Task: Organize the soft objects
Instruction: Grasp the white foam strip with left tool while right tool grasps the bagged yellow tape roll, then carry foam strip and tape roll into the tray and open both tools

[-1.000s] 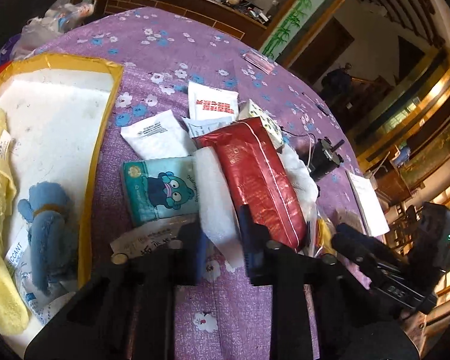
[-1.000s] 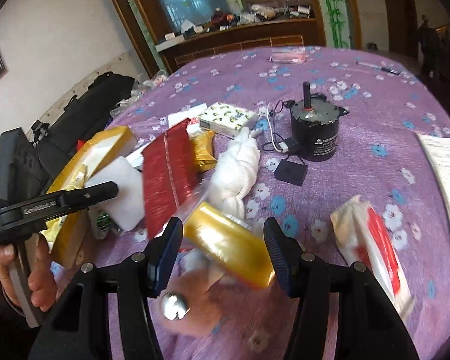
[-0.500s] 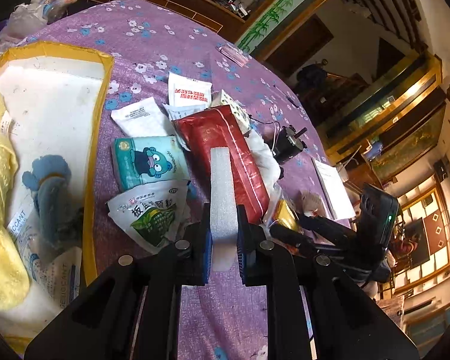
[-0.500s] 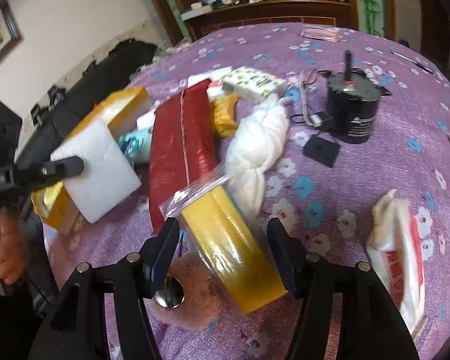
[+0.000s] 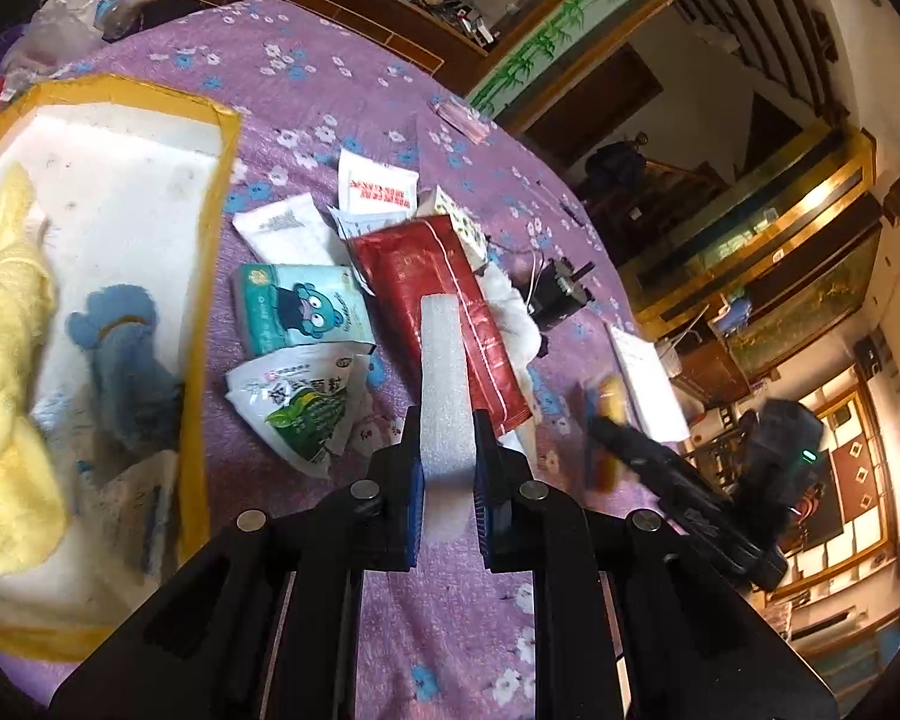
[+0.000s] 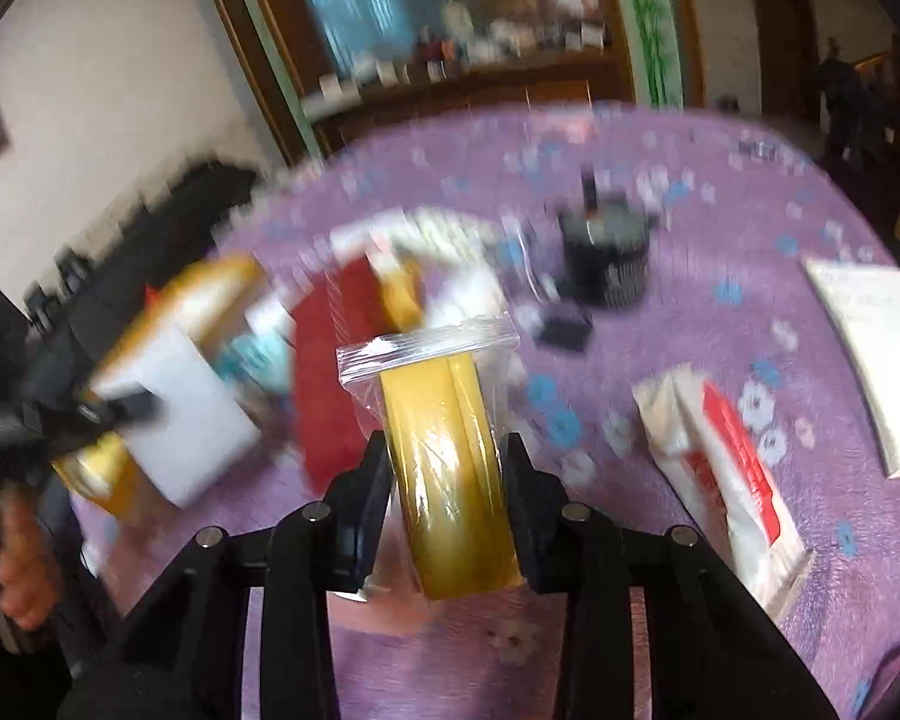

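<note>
My left gripper (image 5: 447, 468) is shut on a white foam block (image 5: 444, 384) and holds it above the purple flowered tablecloth (image 5: 450, 630). The block also shows in the right wrist view (image 6: 180, 414). My right gripper (image 6: 447, 480) is shut on a yellow sponge in a clear zip bag (image 6: 450, 450), lifted off the table; it also shows, blurred, in the left wrist view (image 5: 606, 420). A yellow-rimmed white tray (image 5: 204, 300) at the left holds a blue plush toy (image 5: 126, 354) and a yellow cloth (image 5: 6, 372).
On the cloth lie a red packet (image 5: 444, 300), a teal tissue pack (image 5: 300, 306), a green-printed sachet (image 5: 300, 402), white sachets (image 5: 282, 228), a white fluffy bundle (image 5: 516, 318), a black motor (image 6: 606, 258), a red-and-white tissue pack (image 6: 720, 462) and a paper pad (image 6: 876, 348).
My left gripper closed on the foam block and lifted it. My right gripper closed on the bagged yellow sponge and raised it; the right view is now motion-blurred.
</note>
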A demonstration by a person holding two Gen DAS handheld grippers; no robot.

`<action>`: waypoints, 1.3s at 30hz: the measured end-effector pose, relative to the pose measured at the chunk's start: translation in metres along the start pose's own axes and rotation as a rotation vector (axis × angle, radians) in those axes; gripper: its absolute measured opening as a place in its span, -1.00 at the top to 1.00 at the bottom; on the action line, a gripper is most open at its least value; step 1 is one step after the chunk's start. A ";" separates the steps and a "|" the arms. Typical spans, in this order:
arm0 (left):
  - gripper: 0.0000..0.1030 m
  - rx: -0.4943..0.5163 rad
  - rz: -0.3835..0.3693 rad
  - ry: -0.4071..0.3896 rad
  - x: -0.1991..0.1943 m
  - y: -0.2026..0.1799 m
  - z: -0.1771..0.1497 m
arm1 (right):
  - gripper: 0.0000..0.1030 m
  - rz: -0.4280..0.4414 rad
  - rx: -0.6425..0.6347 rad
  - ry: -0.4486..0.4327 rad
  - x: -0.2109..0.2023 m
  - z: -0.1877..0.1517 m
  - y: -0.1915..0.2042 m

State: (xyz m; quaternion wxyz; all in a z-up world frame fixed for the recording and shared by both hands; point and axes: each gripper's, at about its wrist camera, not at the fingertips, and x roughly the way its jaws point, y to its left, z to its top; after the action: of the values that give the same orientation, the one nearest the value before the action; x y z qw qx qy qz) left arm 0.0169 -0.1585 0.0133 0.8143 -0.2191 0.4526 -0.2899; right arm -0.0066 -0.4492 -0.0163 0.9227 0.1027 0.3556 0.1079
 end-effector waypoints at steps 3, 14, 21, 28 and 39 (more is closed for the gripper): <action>0.75 -0.007 -0.015 -0.046 -0.026 0.004 0.004 | 0.31 0.102 -0.018 -0.052 -0.014 0.006 0.035; 0.75 -0.104 0.082 -0.280 -0.130 0.074 0.036 | 0.31 0.334 -0.065 0.041 0.055 0.028 0.154; 0.75 -0.214 0.112 -0.263 -0.122 0.142 0.056 | 0.31 0.330 -0.123 0.129 0.118 0.048 0.207; 0.75 -0.214 0.156 -0.212 -0.094 0.168 0.085 | 0.31 0.244 -0.091 0.210 0.169 0.052 0.217; 0.13 -0.183 0.264 -0.120 -0.064 0.181 0.096 | 0.25 0.243 -0.087 0.247 0.180 0.050 0.217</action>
State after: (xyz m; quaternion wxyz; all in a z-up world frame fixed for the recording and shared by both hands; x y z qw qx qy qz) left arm 0.1225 0.0262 -0.0121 0.8474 -0.2479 0.4527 -0.1244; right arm 0.1305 -0.1987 -0.0368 0.8557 0.0909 0.4463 0.2455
